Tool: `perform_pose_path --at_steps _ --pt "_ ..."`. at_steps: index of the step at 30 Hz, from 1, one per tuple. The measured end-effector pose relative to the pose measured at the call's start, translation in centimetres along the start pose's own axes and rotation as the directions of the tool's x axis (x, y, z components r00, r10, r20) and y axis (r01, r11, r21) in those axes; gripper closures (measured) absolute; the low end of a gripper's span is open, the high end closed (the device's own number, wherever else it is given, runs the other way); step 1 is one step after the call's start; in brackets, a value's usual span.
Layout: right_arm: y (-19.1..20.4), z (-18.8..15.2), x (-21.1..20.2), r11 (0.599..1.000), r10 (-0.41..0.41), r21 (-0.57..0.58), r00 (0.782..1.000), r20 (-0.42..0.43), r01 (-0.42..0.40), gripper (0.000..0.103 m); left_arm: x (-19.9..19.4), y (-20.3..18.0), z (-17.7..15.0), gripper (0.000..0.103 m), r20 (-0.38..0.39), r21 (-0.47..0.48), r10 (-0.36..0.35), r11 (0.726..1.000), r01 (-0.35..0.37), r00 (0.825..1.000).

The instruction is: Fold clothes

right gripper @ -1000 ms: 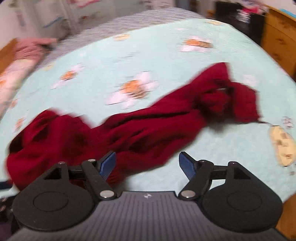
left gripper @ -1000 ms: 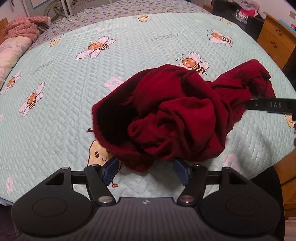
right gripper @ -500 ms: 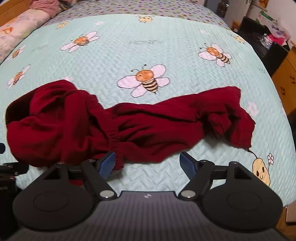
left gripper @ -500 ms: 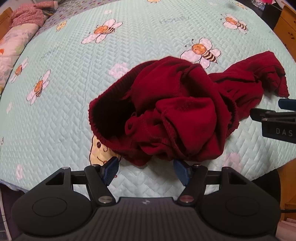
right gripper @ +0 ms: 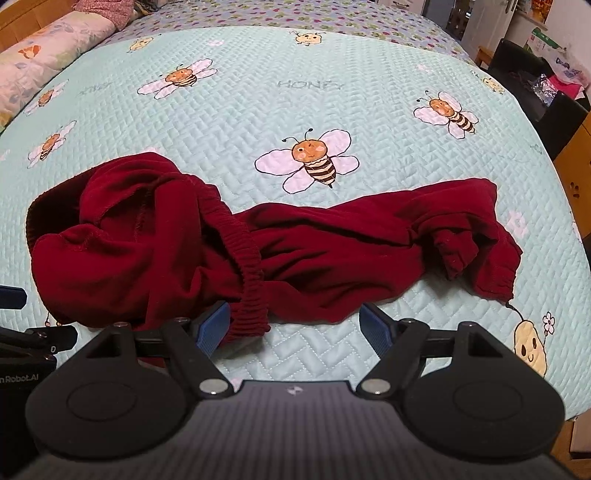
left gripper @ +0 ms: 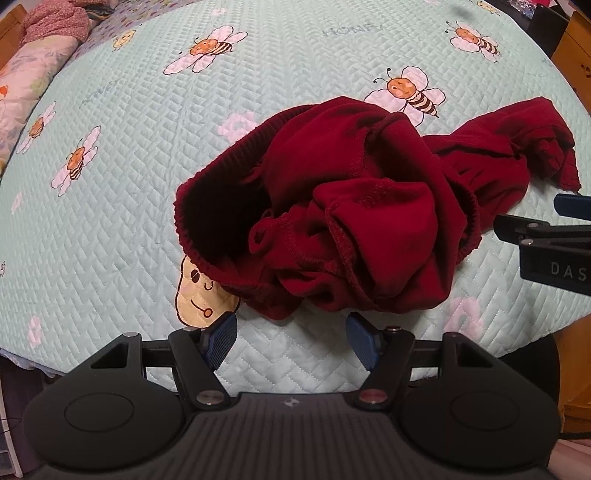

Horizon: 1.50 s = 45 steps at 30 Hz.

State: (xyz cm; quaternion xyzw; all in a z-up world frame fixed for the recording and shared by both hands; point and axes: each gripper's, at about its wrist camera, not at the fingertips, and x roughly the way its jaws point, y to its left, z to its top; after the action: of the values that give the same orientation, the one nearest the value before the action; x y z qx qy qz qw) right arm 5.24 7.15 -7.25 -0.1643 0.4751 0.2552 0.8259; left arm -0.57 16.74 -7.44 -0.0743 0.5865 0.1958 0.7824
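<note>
A dark red pair of trousers (left gripper: 354, 221) lies crumpled on the bee-print quilt (left gripper: 147, 147). Its ribbed waist opening faces left in the left wrist view, and a leg trails off to the right. My left gripper (left gripper: 291, 338) is open just short of the heap's near edge, with nothing between its fingers. In the right wrist view the trousers (right gripper: 295, 243) stretch across the quilt, the elastic waistband (right gripper: 247, 273) bunched near the front. My right gripper (right gripper: 295, 326) is open, its left pad (right gripper: 212, 326) against the waistband fabric.
A pink floral pillow (right gripper: 44, 55) and pink bedding (left gripper: 55, 22) lie at the bed's far left. A wooden dresser (right gripper: 576, 155) and dark chairs (right gripper: 535, 81) stand to the right. The bed's near edge runs just under both grippers.
Both grippers have drawn back and lifted a little from the trousers. The right wrist view has steadied, and the garment now lies still on the quilt.
</note>
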Motion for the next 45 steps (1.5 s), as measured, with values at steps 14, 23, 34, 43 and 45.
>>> perform_pose_path --at_steps 14,23,34,43,45 --pt "-3.4 -1.0 1.7 0.977 0.151 0.133 0.983 0.108 -0.165 0.025 -0.7 3.2 -1.3 0.035 0.195 -0.06 -0.165 0.982 0.179 0.967" --pt "-4.8 -1.6 4.1 0.921 0.273 0.213 0.931 0.242 -0.325 0.025 0.3 3.9 -1.3 0.035 0.206 -0.042 -0.233 0.968 0.246 0.95" --pt "-0.9 -2.0 9.0 0.938 0.258 0.183 0.945 0.202 -0.295 0.07 1.8 5.5 -1.7 0.035 0.176 -0.052 -0.229 0.969 0.242 0.957" --pt "-3.8 -2.4 3.5 0.794 0.355 0.376 0.866 0.352 -0.478 0.09 1.1 6.6 -3.1 0.035 0.217 -0.042 -0.267 0.958 0.282 0.939" --pt "-4.1 -1.2 0.7 0.738 0.408 0.364 0.805 0.43 -0.568 0.09 0.6 6.8 -3.2 0.035 0.234 -0.04 -0.273 0.956 0.29 0.933"
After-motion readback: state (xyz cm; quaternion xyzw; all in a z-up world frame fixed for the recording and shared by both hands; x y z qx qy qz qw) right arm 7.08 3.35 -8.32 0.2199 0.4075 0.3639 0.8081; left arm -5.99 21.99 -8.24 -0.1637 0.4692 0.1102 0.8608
